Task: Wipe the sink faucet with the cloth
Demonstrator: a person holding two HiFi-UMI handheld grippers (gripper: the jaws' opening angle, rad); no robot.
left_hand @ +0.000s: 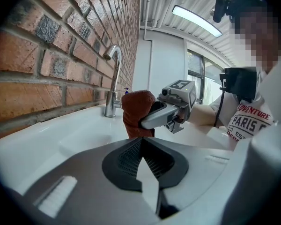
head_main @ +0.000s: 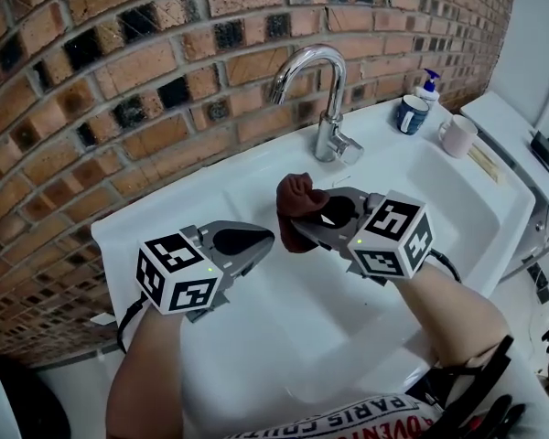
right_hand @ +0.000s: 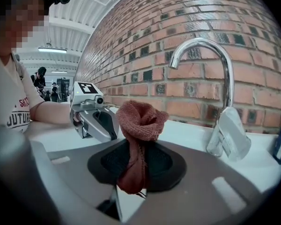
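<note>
Faucet: the chrome gooseneck stands in the upper middle of the head view, on the back rim of the white sink, against the brick wall. Your right claw is clenched on the rust-brown cloth at frame centre, just short of the tap and not touching it. The cloth bunches into a wad beyond the tips. Lead with that wad: I would press it onto the arch of the spout, then draw it down the neck to the base and lever, keeping the grip firm so the fold does not slip. Let only fabric meet the chrome, not the claw's hard tips. Your left claw is closed on nothing at lower left; hold it clear over the basin.

Your shirt reads "PARIS" beneath letters ending "VENTURE". Any print on the blue mug and pump bottle at upper right is too small to read.
</note>
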